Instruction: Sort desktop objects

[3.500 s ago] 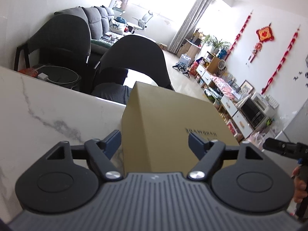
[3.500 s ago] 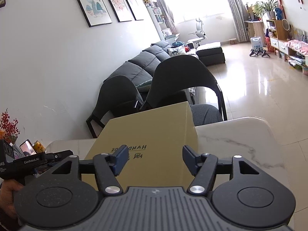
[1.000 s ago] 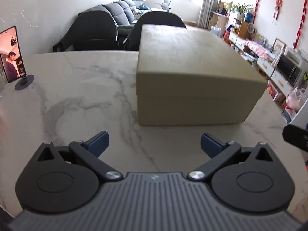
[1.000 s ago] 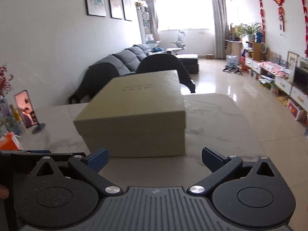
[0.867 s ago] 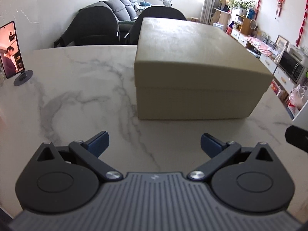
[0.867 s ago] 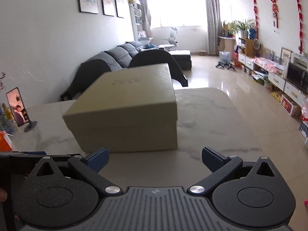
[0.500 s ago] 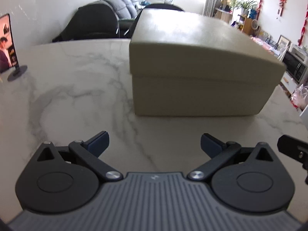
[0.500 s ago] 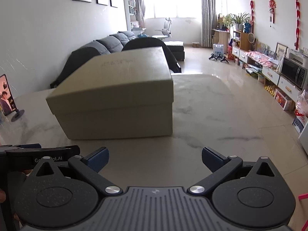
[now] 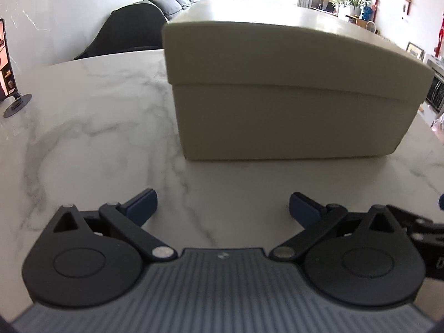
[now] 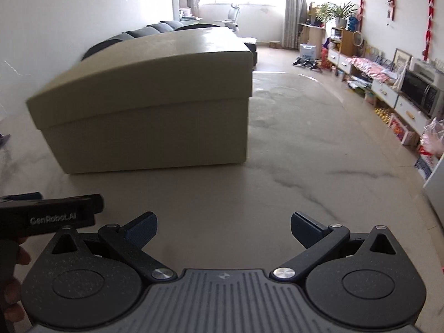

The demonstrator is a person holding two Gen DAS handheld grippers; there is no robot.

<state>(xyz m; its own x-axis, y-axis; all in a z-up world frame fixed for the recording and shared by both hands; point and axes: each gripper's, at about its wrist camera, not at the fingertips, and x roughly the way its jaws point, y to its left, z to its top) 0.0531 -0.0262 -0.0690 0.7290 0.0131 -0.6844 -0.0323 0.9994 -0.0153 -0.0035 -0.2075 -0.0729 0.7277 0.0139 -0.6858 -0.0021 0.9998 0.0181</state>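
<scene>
A large beige cardboard box (image 9: 291,88) with its lid on rests on the white marble table (image 9: 83,127). My left gripper (image 9: 223,204) hovers low over the table just in front of the box, open, with nothing between its blue-tipped fingers. In the right wrist view the same box (image 10: 155,116) lies ahead and to the left. My right gripper (image 10: 223,227) is also open and empty, low over the table. The body of the left gripper tool (image 10: 50,216) shows at the left edge there, held by a person's hand (image 10: 11,283).
A phone on a round stand (image 9: 11,77) is at the table's left edge. A dark chair (image 9: 127,33) and a grey sofa lie behind the table. The table's right edge (image 10: 421,194) curves off toward the floor, with a low cabinet along the right wall.
Both grippers have dropped lower toward the tabletop and come closer to the box, which now looms larger and side-on. Both stay open and empty.
</scene>
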